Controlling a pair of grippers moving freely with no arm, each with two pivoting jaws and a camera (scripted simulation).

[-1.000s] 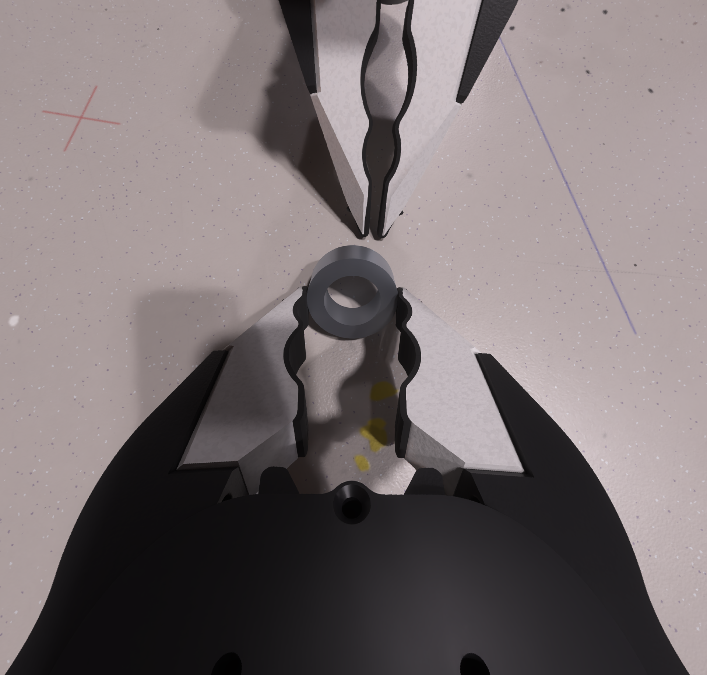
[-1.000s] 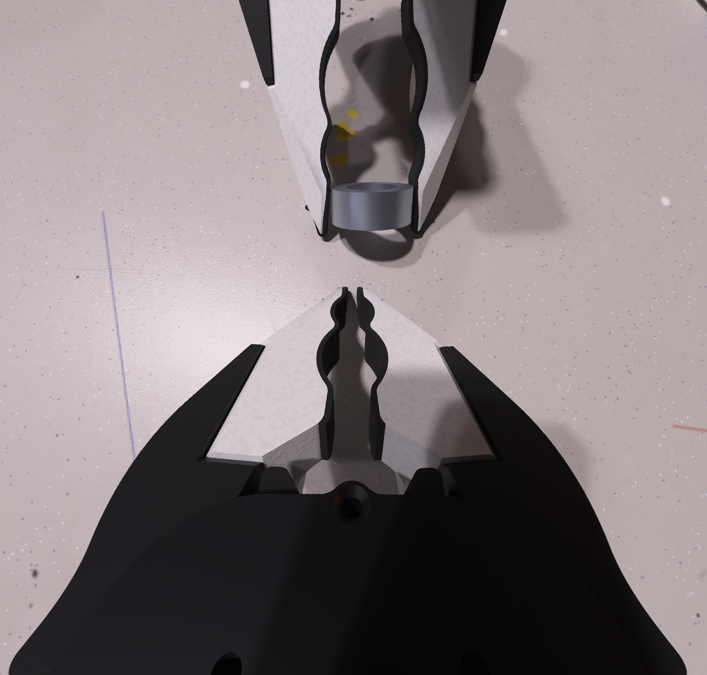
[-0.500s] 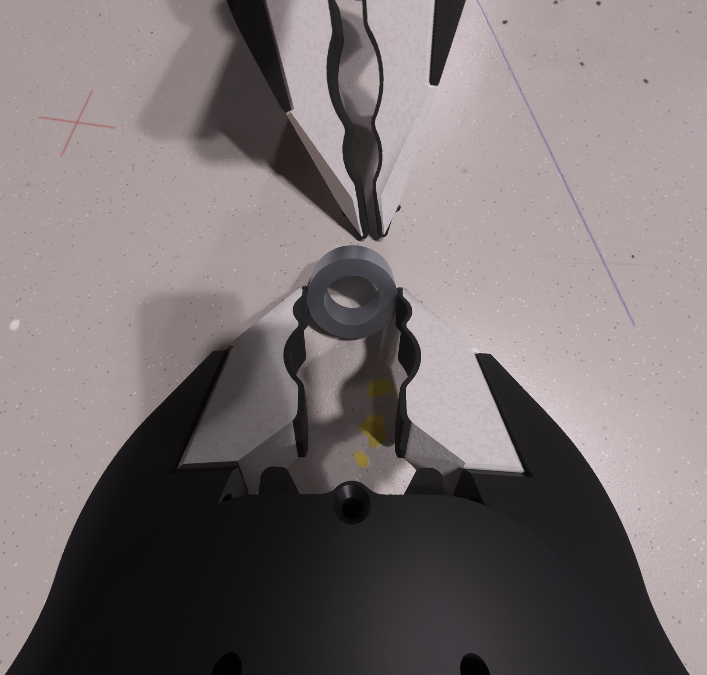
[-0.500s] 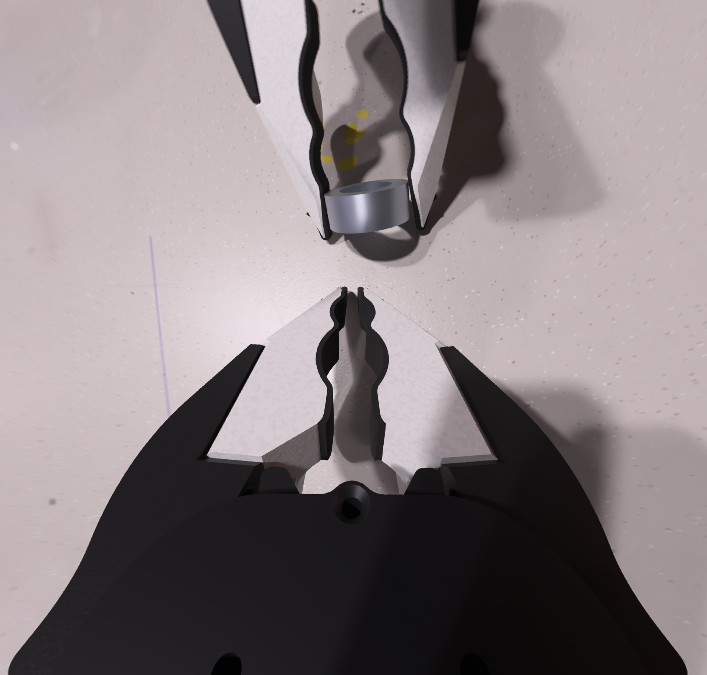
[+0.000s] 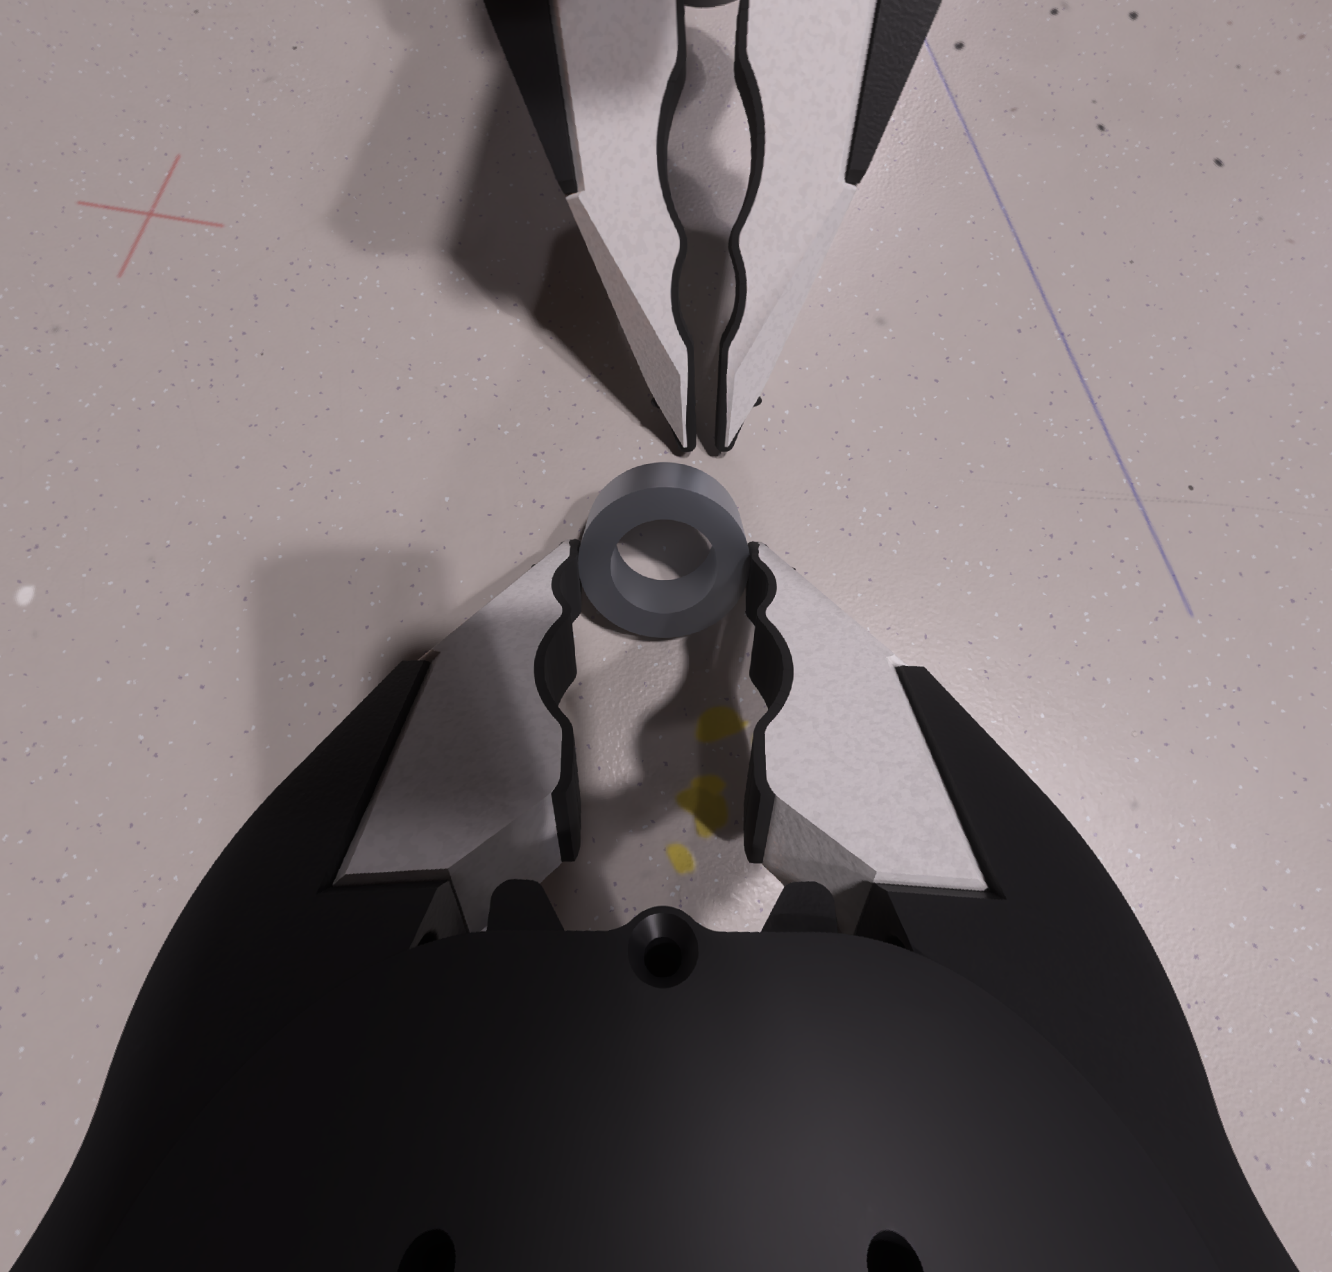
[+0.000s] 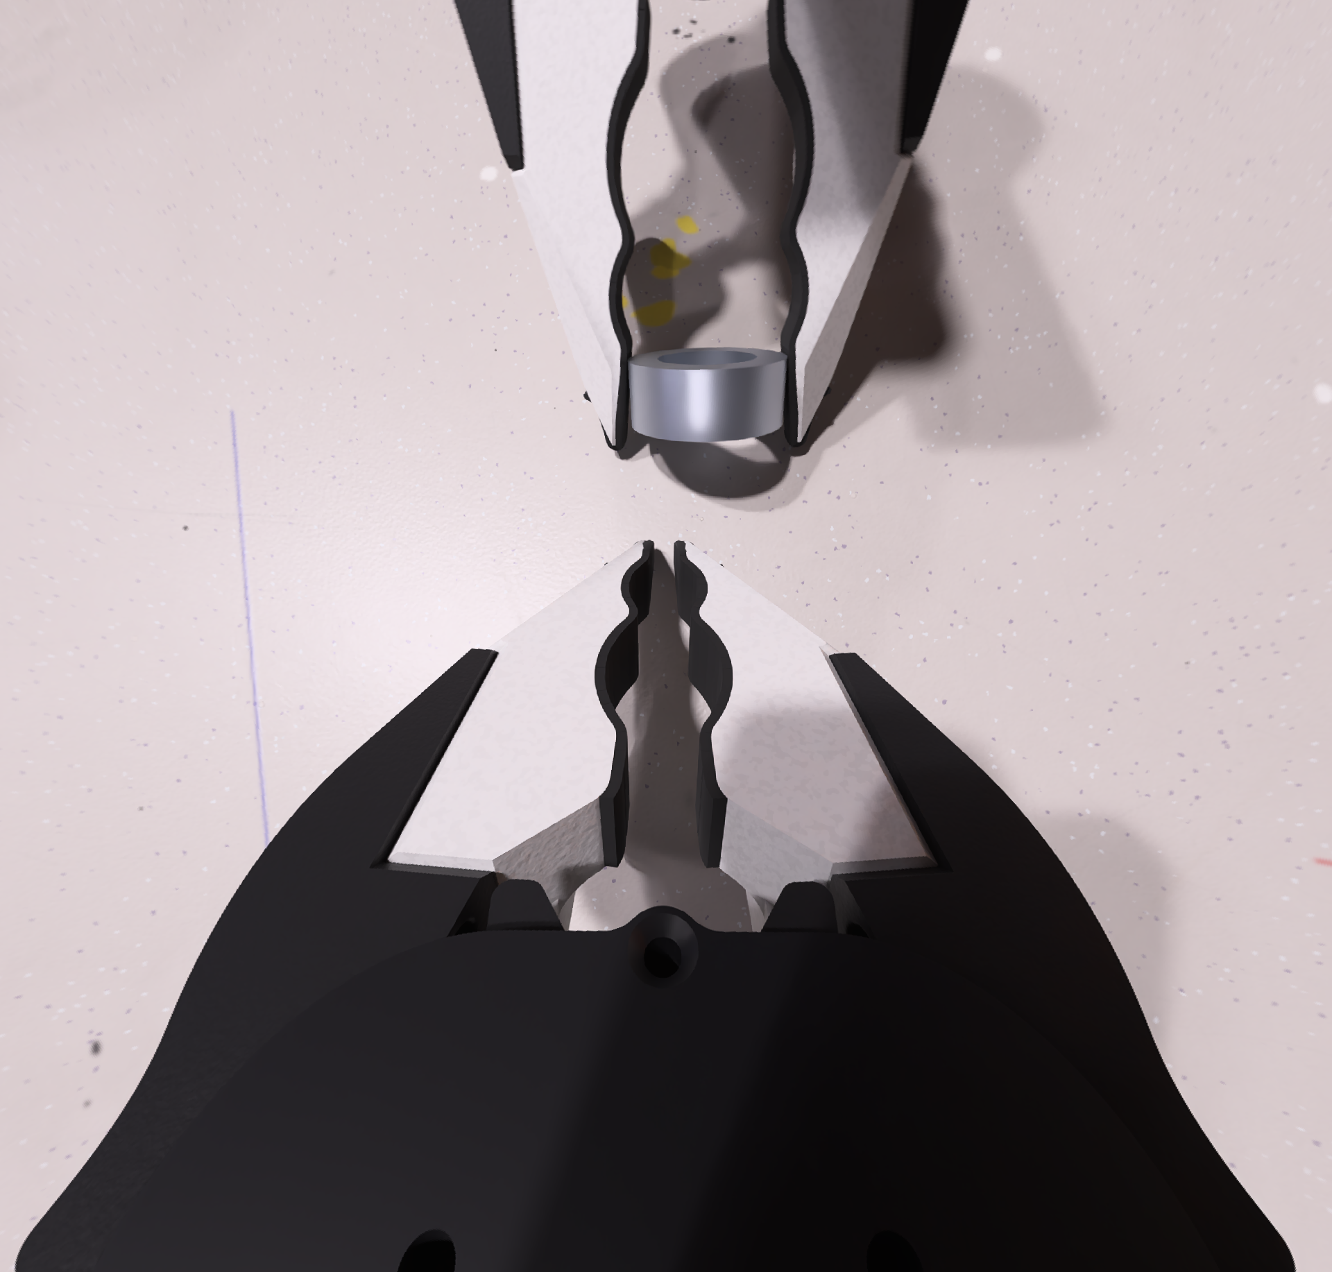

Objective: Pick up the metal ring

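- The short grey metal ring [image 5: 662, 561] was seen at the centre of the left wrist view, clamped by its outer wall between the tips of the left gripper [image 5: 662, 574], its hole facing up toward the camera.
- In the right wrist view the same ring [image 6: 705, 396] lay in the upper middle of the frame, its axis roughly upright and its shadow cast on the pale speckled table [image 6: 288, 228] just below it, so it was judged to be lifted clear of the surface.
- The left gripper's jaws were held apart only by the ring's width, each black pad pressed to one side of it.
- The right gripper [image 6: 663, 549] was pointed at the ring from the opposite side, tips near it but apart from it; its jaws were drawn almost together, a thin slit left between them, and nothing was held.
- The left gripper was therefore the only one in contact, and any further lift was judged to depend on its hold alone.
- A slip was judged possible, since the smooth wall was caught only at the very tips.
- A faint red cross [image 5: 148, 214] was marked on the table at the upper left of the left wrist view.
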